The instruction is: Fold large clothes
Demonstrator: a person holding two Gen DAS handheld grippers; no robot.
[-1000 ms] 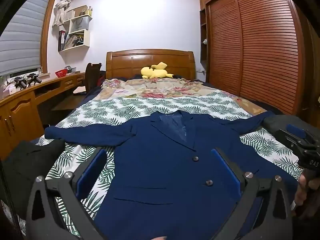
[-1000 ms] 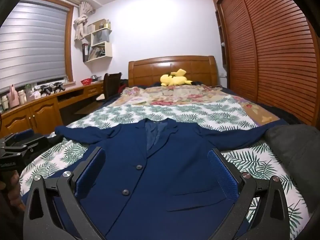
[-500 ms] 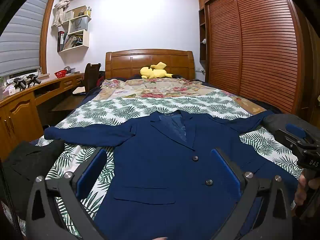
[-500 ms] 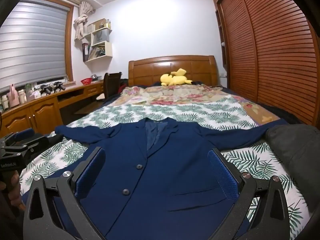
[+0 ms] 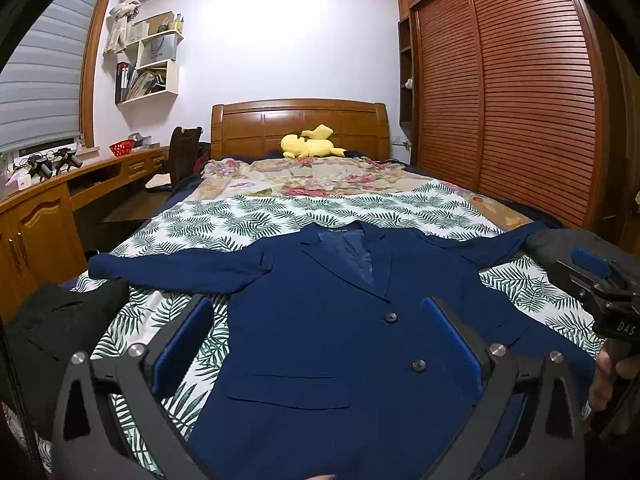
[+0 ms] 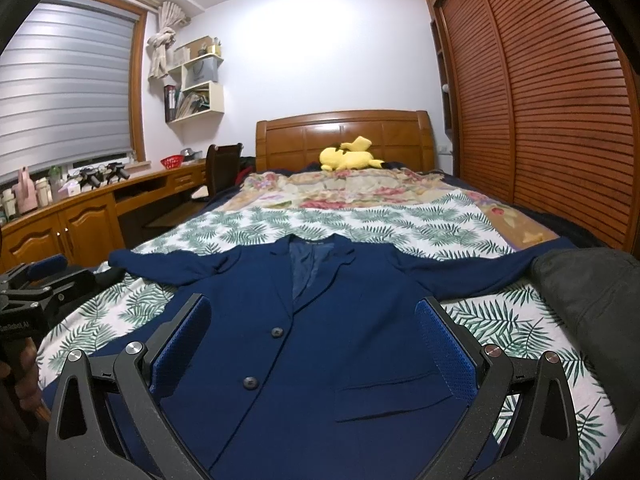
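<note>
A navy blue blazer (image 5: 320, 320) lies flat, front up and buttoned, on the leaf-print bedspread (image 5: 320, 212), both sleeves spread sideways. It also shows in the right wrist view (image 6: 320, 320). My left gripper (image 5: 316, 336) hovers open and empty above the blazer's lower left front. My right gripper (image 6: 312, 340) hovers open and empty above its lower right front. Each gripper shows at the edge of the other's view: the right one (image 5: 600, 288) and the left one (image 6: 36, 284).
A black garment (image 5: 52, 324) lies at the bed's left edge. A dark grey garment (image 6: 592, 300) lies at the right edge. A yellow plush toy (image 5: 310, 144) sits by the headboard. A wooden desk (image 5: 48, 200) runs along the left, a slatted wardrobe (image 5: 520, 100) along the right.
</note>
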